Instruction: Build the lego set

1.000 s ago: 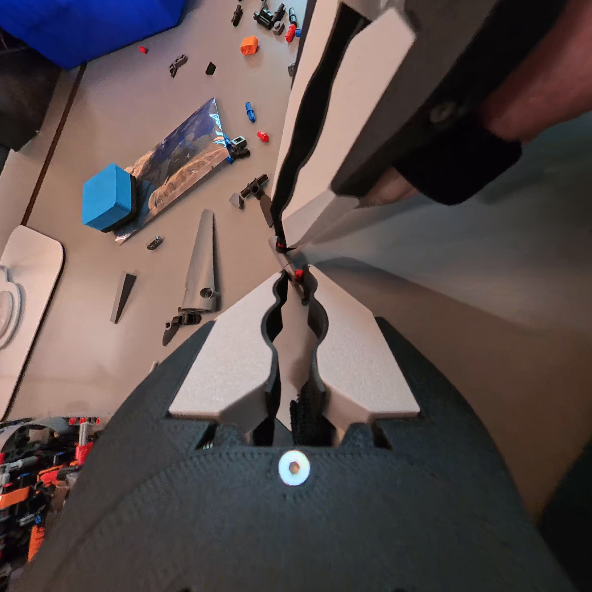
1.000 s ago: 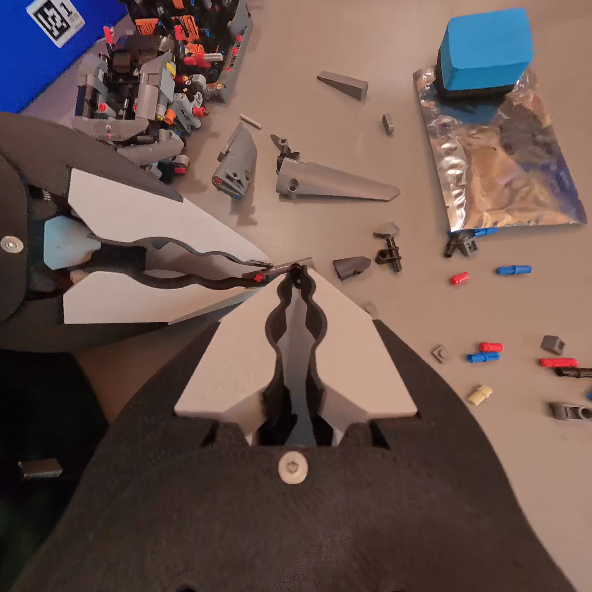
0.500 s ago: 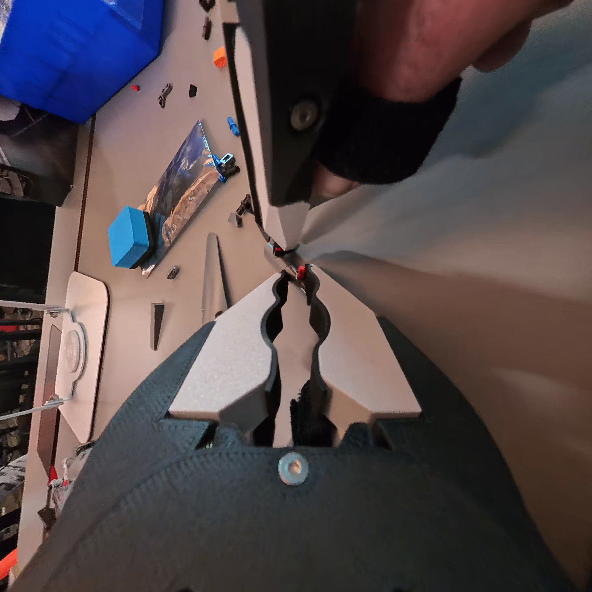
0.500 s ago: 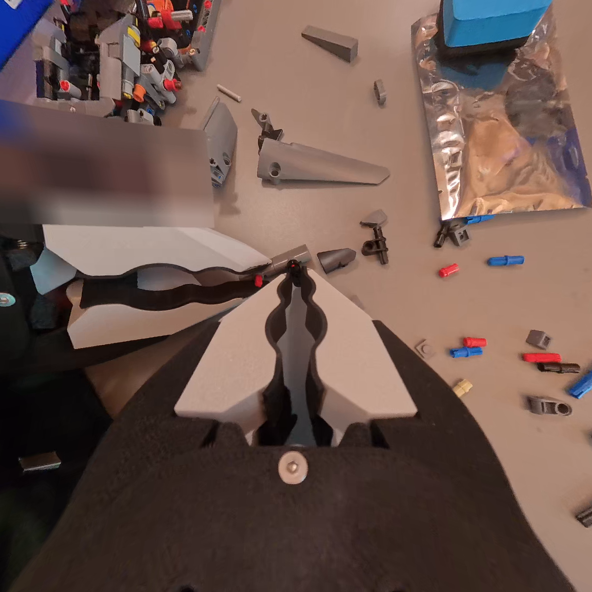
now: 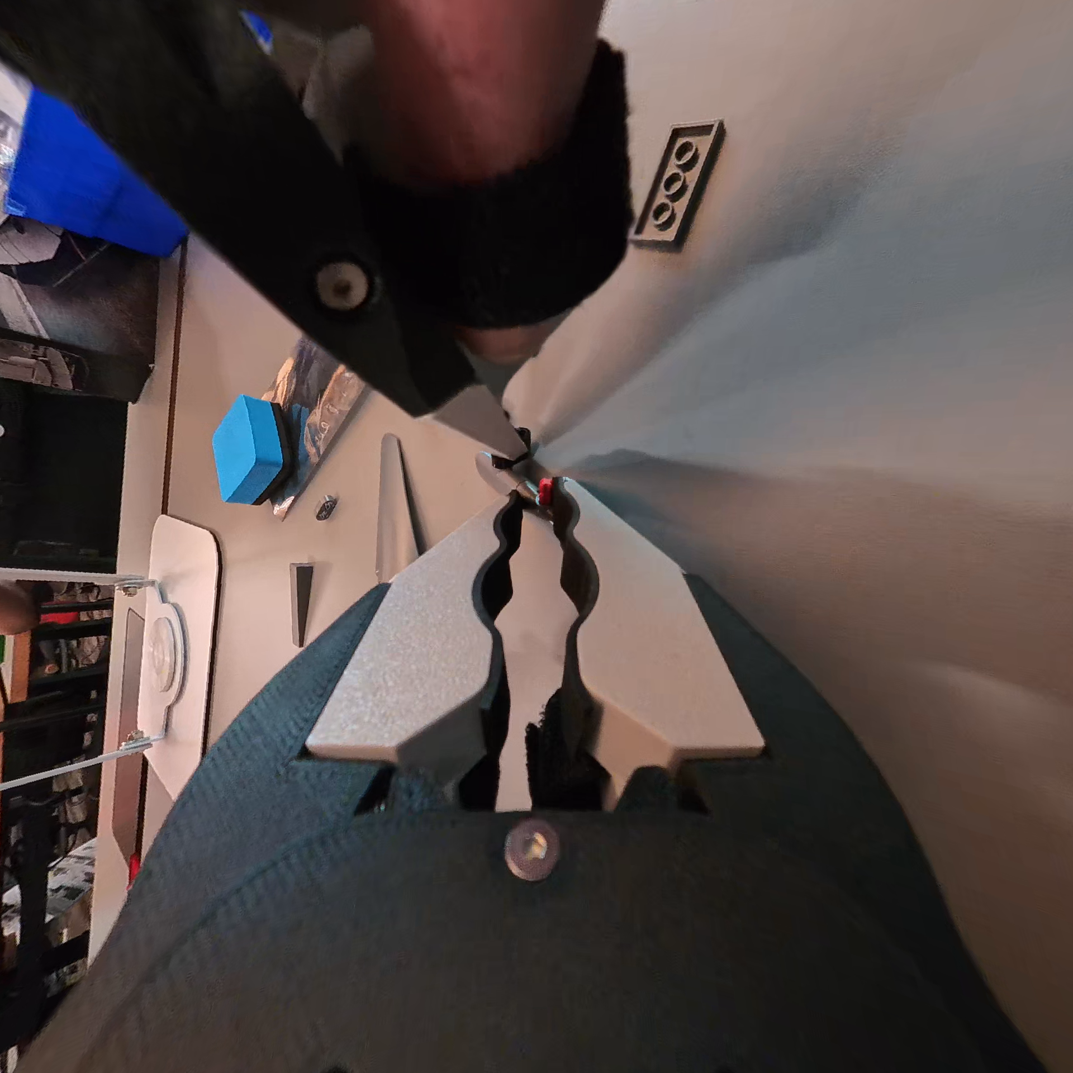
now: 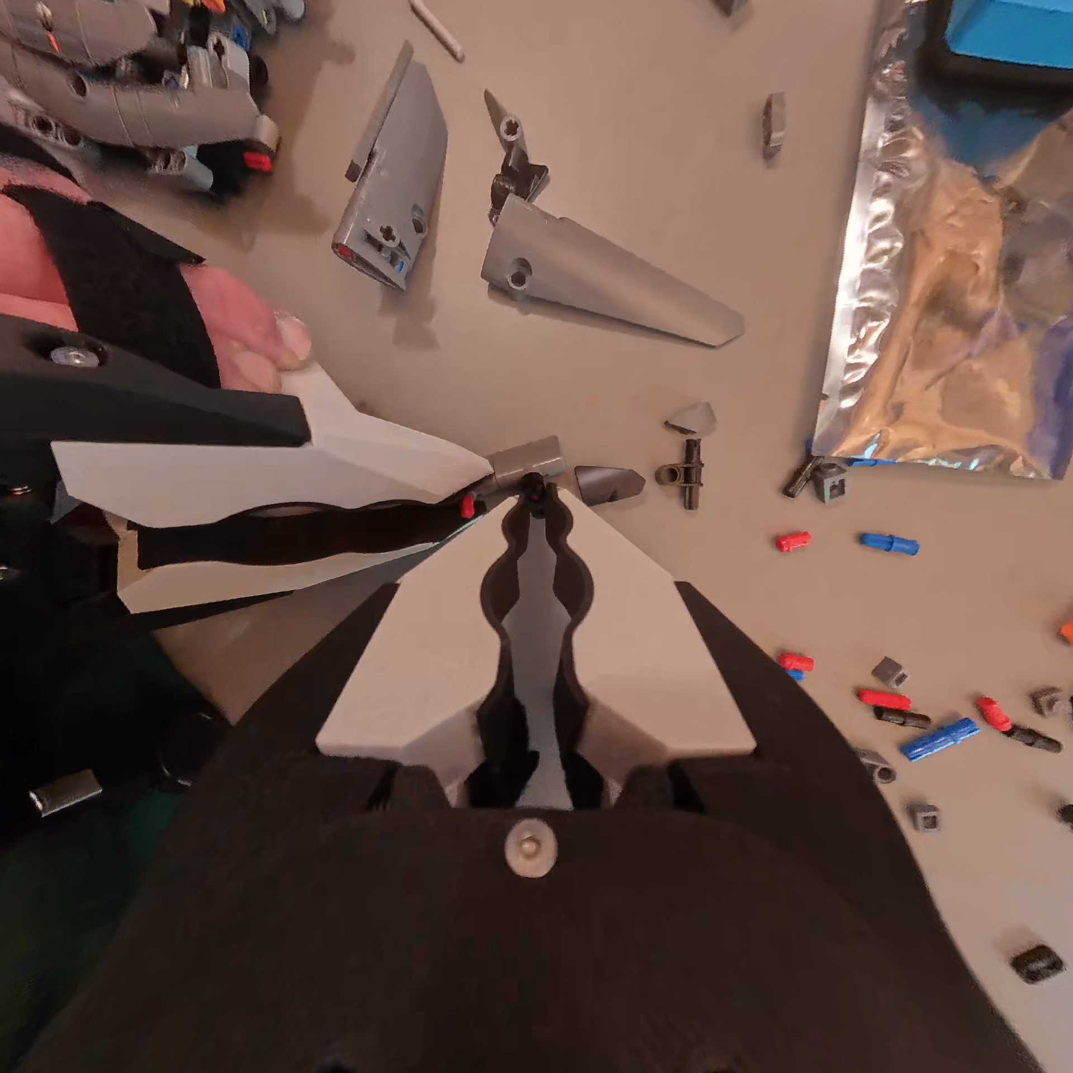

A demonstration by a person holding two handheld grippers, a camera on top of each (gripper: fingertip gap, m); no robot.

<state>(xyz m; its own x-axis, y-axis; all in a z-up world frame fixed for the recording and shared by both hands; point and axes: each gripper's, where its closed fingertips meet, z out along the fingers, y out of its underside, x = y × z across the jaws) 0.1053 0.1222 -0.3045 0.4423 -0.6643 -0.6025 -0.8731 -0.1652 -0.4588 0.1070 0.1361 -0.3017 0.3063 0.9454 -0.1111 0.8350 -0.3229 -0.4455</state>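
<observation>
The left tongs (image 5: 537,493) are clamping a small grey connector (image 6: 525,461) carrying a red pin (image 5: 544,490) above the surface (image 6: 580,360); the right tongs (image 6: 535,493) are pinching a black pin (image 6: 534,485) against it. Slight misalignment risks either tiny piece popping free and dropping among the loose parts.

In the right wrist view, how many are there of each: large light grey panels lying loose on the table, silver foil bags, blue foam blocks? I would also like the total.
Large light grey panels: 2
Silver foil bags: 1
Blue foam blocks: 1
Total: 4
</observation>
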